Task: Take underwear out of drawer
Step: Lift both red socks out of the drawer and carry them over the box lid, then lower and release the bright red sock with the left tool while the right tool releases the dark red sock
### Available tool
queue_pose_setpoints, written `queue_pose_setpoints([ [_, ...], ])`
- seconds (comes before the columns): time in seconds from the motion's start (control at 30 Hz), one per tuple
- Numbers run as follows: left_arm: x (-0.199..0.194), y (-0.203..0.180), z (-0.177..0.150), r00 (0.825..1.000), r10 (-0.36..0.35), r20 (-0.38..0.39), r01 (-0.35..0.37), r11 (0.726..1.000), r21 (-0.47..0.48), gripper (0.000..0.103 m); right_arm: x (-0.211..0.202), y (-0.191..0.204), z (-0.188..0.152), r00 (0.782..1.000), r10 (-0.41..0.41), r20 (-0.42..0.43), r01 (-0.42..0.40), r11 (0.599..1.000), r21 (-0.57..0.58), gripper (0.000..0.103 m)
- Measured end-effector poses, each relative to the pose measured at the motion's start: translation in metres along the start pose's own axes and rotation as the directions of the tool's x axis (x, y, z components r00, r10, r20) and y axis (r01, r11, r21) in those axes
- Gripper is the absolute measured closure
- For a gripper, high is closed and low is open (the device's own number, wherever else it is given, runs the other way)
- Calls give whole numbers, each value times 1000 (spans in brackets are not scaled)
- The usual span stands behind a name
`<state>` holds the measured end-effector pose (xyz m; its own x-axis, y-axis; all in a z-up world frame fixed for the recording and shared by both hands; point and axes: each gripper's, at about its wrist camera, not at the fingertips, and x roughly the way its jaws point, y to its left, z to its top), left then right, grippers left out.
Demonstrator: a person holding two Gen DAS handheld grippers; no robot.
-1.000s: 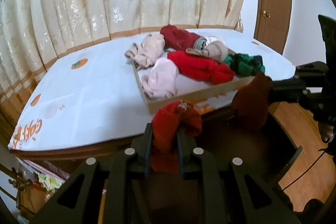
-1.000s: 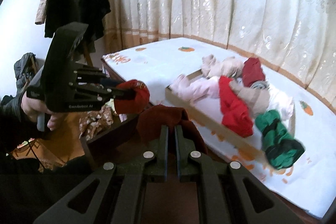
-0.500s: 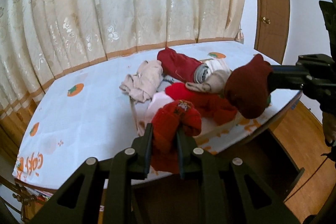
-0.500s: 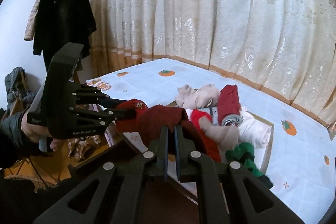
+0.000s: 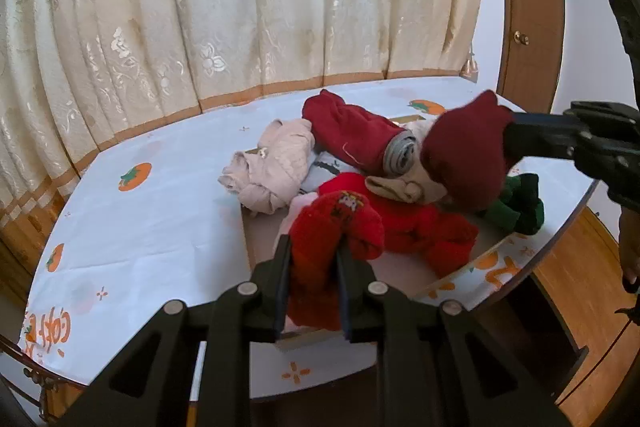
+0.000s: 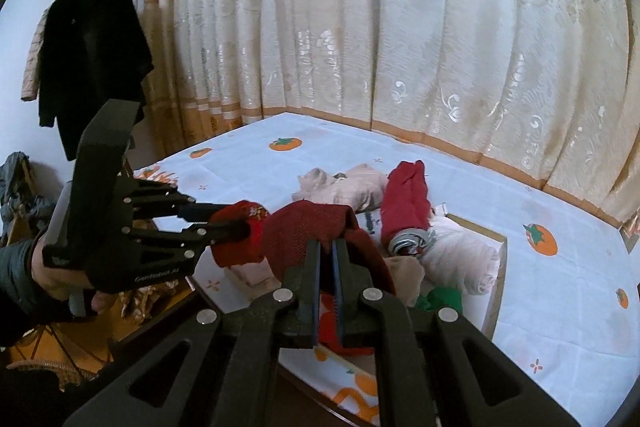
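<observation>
My left gripper (image 5: 313, 259) is shut on a bright red piece of underwear (image 5: 332, 227) with a small printed patch. It holds it above the near edge of a shallow cardboard tray (image 5: 245, 227) on the table. My right gripper (image 6: 326, 255) is shut on a dark red piece of underwear (image 6: 308, 231); it shows in the left wrist view (image 5: 464, 155) over the tray's right side. The left gripper also shows in the right wrist view (image 6: 224, 223). The tray holds several rolled garments. The dark drawer (image 5: 532, 311) is open below the table edge.
The table carries a white cloth with orange fruit prints (image 5: 132, 211). Cream curtains (image 5: 240, 7) hang behind it. A wooden door (image 5: 528, 7) stands at the right. A black coat (image 6: 88, 55) hangs at the left in the right wrist view.
Both grippers have risen from the drawer and moved forward over the table, each still holding its garment. They now hang above the tray.
</observation>
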<state>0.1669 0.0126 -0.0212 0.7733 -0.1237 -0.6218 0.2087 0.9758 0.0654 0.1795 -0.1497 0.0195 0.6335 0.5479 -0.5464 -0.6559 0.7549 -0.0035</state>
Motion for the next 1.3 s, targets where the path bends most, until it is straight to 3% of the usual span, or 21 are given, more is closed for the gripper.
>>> queue_pose_setpoints([
  [0.47,34,-6,3,999,-11,-44,11,1000,-7,85,53,-40,12,999,-46,-18,48,992,120,97],
  [1.0,51,-13,-7,998,-26,-59,25,1000,-12,84,94,-52,6,994,-90,-69,100,984,147,97],
  [1.2,59,-18,-9,997,-14,-75,15,1000,14,77,106,-56,6,990,-100,-98,114,982,153,96],
  [1.3,59,-20,-9,997,-21,-78,22,1000,15,67,110,-58,6,988,-100,-115,118,981,156,96],
])
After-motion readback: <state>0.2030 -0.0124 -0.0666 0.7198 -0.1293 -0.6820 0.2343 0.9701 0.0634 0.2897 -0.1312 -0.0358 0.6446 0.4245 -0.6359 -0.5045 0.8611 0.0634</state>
